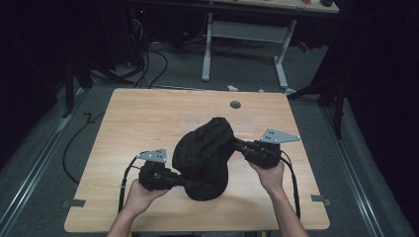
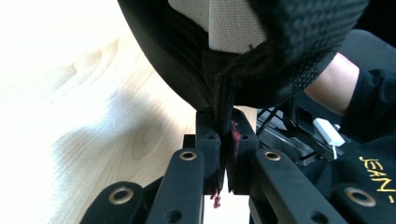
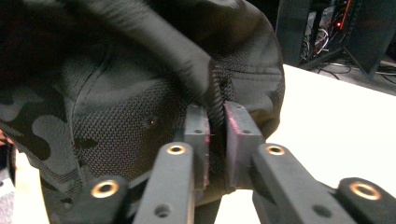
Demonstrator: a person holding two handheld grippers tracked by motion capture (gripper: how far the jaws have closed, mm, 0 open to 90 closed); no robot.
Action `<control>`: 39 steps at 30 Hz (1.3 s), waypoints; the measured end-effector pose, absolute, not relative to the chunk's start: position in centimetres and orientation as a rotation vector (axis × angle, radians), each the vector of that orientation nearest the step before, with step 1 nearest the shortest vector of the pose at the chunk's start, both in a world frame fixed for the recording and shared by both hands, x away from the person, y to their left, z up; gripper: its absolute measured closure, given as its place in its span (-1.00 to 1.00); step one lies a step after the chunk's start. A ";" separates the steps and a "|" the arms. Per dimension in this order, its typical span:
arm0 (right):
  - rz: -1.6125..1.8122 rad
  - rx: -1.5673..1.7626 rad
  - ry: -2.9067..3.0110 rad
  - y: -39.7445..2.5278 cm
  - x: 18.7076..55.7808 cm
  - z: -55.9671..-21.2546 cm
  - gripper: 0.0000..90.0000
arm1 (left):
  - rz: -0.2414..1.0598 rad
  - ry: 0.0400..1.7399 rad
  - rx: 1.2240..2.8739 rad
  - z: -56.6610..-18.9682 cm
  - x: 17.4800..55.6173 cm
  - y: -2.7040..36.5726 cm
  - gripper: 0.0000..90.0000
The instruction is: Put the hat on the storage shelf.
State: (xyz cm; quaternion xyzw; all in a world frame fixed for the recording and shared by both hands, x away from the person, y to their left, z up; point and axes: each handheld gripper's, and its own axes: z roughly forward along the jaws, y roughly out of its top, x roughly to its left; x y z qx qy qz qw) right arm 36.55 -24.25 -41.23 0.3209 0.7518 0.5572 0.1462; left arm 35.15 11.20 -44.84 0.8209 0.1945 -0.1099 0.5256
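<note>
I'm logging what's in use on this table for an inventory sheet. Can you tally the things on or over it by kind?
Black cap: 1
Grippers, left gripper and right gripper, each clamped on the cap's edge: 2
Total: 3

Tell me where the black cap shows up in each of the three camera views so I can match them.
High view: the black cap sits mid-table, between the left gripper and the right gripper.
Left gripper view: top centre, its edge pinched between the fingers.
Right gripper view: upper left and centre, a fold pinched between the fingers.
Shared landmark: the light wooden table.
</note>
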 end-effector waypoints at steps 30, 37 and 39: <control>0.919 1.344 2.159 -27.2 34.6 -50.8 -0.20 | 0.009 0.623 1.827 -43.5 35.1 14.0 0.91; 0.860 1.389 2.104 -27.6 34.4 -52.2 -0.25 | 0.060 0.665 1.801 -43.2 35.5 14.4 0.91; 0.851 1.400 2.101 -27.7 34.4 -52.4 -0.26 | 0.078 0.677 1.803 -43.0 35.7 14.4 0.91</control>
